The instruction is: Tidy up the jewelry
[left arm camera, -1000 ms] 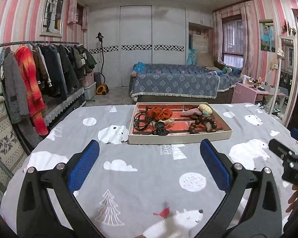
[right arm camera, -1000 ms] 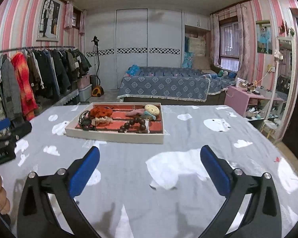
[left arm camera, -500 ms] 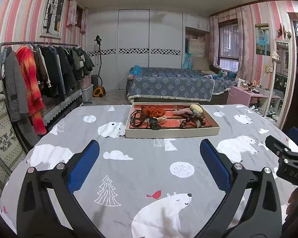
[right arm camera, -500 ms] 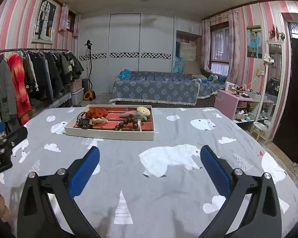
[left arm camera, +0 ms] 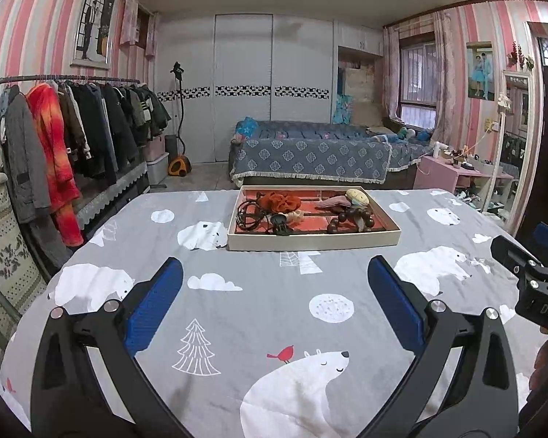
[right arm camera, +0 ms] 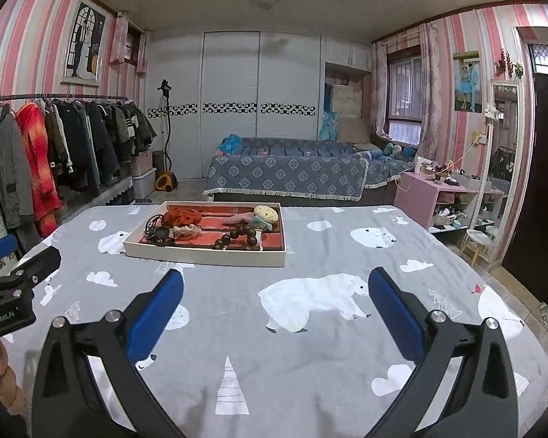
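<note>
Presently the tray [left arm camera: 312, 242] sits well out on the bear-print cloth [left arm camera: 259, 292], far ahead of both tools, with every piece heaped inside it. The left gripper [left arm camera: 274, 301] hangs above bare cloth with its blue pads spread wide and nothing between them; the right gripper [right arm camera: 276, 310] stands likewise, fingers apart and empty. Contents, as far as they can be made out: an orange scrunchie [left arm camera: 283, 201] at the back left, a tangle of black hair ties [left arm camera: 248, 215] beside it, a black claw clip [left arm camera: 279, 224] near the front, a string of dark wooden beads [left arm camera: 350, 219] to the right, and a round cream piece [left arm camera: 357, 197] behind them. By my judgement all are light. The scrunchie and ties are soft and will squash, so a pinch across the bunched middle should serve. The beads look hard, round and loosely strung; they would likely roll or swing, and are best nipped across a single bead. The clip is stiff plastic, best taken by its body.
</note>
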`<state>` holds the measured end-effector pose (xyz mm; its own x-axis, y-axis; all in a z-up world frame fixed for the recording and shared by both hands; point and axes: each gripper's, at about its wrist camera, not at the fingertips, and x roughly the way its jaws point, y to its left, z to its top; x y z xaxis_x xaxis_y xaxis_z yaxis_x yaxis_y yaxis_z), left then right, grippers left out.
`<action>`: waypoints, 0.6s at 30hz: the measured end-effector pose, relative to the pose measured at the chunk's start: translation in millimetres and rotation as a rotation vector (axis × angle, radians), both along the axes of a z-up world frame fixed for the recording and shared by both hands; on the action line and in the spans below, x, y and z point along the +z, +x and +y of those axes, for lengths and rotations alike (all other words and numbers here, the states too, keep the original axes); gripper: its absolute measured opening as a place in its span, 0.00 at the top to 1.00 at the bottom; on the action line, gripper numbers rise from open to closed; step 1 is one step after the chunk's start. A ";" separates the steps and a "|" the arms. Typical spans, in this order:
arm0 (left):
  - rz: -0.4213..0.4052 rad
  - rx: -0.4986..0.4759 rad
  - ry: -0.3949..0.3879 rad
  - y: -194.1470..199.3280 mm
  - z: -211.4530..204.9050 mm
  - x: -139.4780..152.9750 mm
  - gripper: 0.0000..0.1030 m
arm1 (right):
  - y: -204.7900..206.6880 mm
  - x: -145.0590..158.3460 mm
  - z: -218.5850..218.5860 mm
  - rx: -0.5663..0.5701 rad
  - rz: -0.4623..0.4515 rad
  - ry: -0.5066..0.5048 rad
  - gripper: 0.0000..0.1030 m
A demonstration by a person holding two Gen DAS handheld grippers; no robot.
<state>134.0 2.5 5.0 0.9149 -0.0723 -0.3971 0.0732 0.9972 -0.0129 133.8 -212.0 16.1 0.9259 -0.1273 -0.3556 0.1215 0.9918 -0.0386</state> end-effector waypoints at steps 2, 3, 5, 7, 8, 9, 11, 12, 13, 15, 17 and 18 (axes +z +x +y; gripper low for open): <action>-0.009 0.003 0.002 -1.3 -0.7 1.2 0.05 | -1.0 1.2 0.3 -0.003 -0.005 -0.003 0.04; -0.011 -0.002 -0.001 -1.8 -0.4 1.8 0.05 | -1.2 1.9 0.0 -0.003 -0.007 -0.004 0.04; -0.010 -0.013 -0.017 -1.9 0.9 3.1 0.05 | -1.0 2.6 -0.1 -0.002 -0.009 -0.003 0.04; -0.008 -0.013 -0.023 -1.7 1.0 3.1 0.05 | -1.1 3.0 -0.6 -0.003 -0.010 -0.002 0.04; -0.009 -0.013 -0.021 -2.1 0.8 3.0 0.05 | -1.4 3.1 -0.7 -0.003 -0.011 -0.002 0.04; -0.012 -0.012 -0.020 -2.5 0.8 3.3 0.05 | -1.2 3.4 -0.8 -0.003 -0.011 -0.003 0.04; -0.015 -0.011 -0.021 -2.2 1.0 4.2 0.05 | -1.3 3.4 -0.9 -0.003 -0.011 -0.001 0.04; -0.015 -0.011 -0.019 -2.3 0.9 4.2 0.05 | -1.8 3.7 -1.0 -0.004 -0.012 -0.001 0.04; -0.017 -0.010 -0.018 -2.6 1.0 4.3 0.05 | -2.2 4.3 -1.0 -0.005 -0.014 -0.001 0.04; -0.020 -0.009 -0.015 -2.9 1.5 4.7 0.05 | -2.4 4.5 -1.5 -0.007 -0.014 -0.002 0.04; -0.023 -0.007 -0.015 -3.4 1.8 5.6 0.05 | -2.4 5.0 -1.6 -0.006 -0.013 -0.002 0.04; -0.022 -0.009 -0.015 -3.5 1.9 5.6 0.05 | -2.5 5.1 -1.6 -0.007 -0.013 -0.001 0.04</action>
